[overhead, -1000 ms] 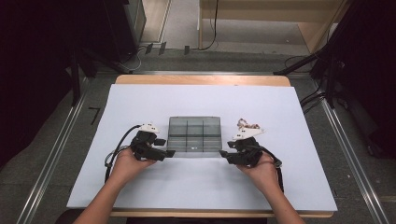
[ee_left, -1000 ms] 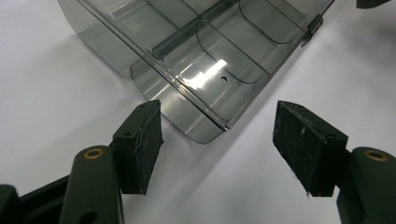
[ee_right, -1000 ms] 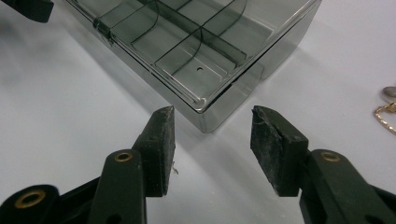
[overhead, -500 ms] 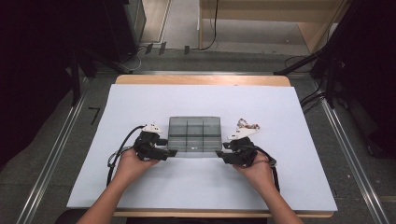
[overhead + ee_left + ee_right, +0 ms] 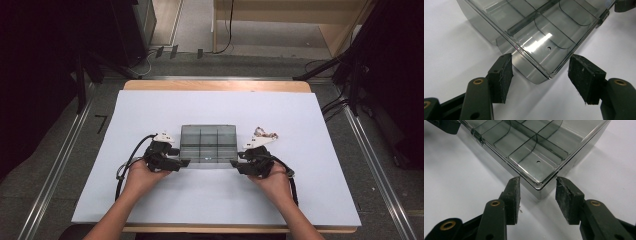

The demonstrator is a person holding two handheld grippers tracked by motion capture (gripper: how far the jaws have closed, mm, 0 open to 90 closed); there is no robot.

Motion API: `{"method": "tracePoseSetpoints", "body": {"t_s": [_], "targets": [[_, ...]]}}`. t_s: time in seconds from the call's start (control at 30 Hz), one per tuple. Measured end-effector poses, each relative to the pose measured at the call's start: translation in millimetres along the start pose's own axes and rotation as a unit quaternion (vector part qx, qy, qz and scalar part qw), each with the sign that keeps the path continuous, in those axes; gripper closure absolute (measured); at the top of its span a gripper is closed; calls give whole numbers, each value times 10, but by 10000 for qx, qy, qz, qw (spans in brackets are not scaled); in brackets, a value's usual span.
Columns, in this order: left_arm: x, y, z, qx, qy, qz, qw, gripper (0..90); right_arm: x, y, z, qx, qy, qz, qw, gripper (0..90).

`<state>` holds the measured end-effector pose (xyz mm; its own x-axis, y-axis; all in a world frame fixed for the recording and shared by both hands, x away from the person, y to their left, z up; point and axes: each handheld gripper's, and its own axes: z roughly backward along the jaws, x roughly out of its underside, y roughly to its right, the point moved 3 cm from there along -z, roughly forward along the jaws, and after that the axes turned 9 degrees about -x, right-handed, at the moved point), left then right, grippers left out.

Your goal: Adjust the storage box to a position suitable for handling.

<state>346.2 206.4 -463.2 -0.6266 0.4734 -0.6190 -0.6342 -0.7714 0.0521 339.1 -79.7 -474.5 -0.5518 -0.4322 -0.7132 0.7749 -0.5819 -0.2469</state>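
Smoky plastic organizer box (image 5: 208, 143): my left gripper (image 5: 183, 163) and right gripper (image 5: 234, 163) straddle its near corners, jaws apart, left just closing; next, clamp evenly.

The left gripper (image 5: 540, 77) has just been closing its two black jaws a little, yet they stand apart, each clear of the clear smoky-grey plastic compartment box (image 5: 541, 27). The box's rounded near corner sits between the jaw tips, just ahead. Beneath lies a white table sheet (image 5: 451, 47). Far right, beyond the box's small latch (image 5: 602, 18), another black gripper's tip (image 5: 625, 5) shows.
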Motion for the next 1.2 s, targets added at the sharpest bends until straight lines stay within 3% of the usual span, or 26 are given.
{"method": "tracePoseSetpoints", "body": {"t_s": [1.2], "targets": [[-27,4,48,-48,81,59,9999,392,-33,-16,67,22,91,-49,9999,624]]}}
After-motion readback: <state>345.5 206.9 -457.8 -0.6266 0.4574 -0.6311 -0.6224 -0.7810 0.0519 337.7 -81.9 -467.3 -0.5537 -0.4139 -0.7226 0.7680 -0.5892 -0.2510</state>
